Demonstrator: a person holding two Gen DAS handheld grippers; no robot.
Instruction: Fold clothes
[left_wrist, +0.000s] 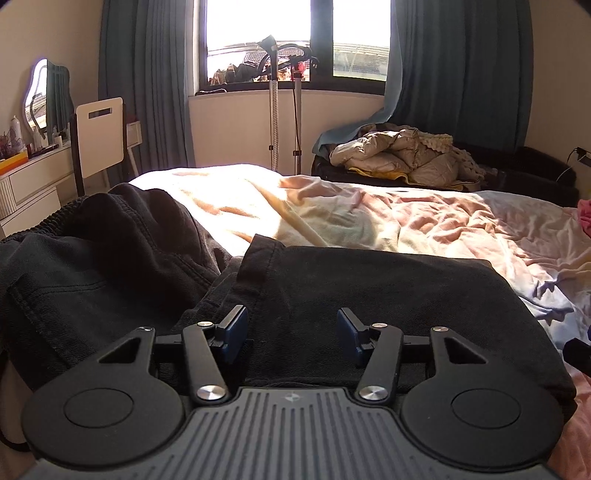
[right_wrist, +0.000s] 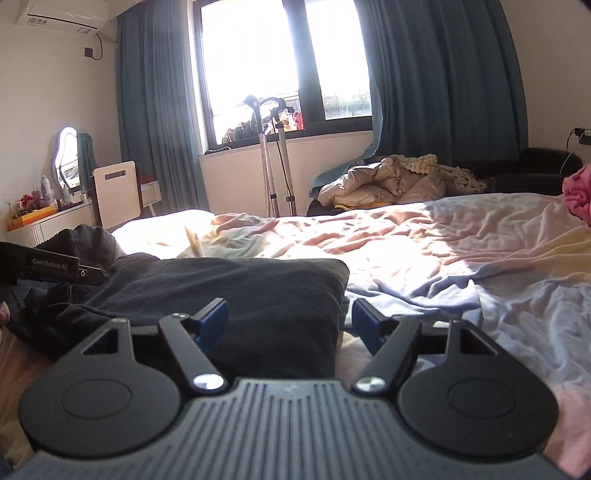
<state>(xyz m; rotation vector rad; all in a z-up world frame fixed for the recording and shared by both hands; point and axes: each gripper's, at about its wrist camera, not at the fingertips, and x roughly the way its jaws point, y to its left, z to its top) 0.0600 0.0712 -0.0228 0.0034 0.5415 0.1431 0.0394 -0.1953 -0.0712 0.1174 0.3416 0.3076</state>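
Left gripper (left_wrist: 291, 334): I see its blue pads (left_wrist: 232, 334) spread apart, low over the black trousers (left_wrist: 369, 295), gripping nothing.
Right gripper (right_wrist: 288, 325): I see its fingers spread wide; one pad (right_wrist: 212, 321) sits over the folded end of the dark garment, the other over the sheet just beside that edge.
Black trousers: folded across the near edge of the bed (left_wrist: 424, 218); the elastic waistband (left_wrist: 48, 218) lies bunched toward the bed's left edge, a hemmed leg end overlapping the fold.
Bed: I note a crumpled pastel sheet (right_wrist: 461, 240), sunlit in the middle; a pink cloth (right_wrist: 578, 195) rests at the right edge.
Beyond the bed: a heap of beige quilted clothing (left_wrist: 402, 155) on a dark seat, a garment steamer stand (left_wrist: 275, 110), a white chair (left_wrist: 99, 136) and a window (left_wrist: 295, 40) between blue curtains (left_wrist: 147, 74).
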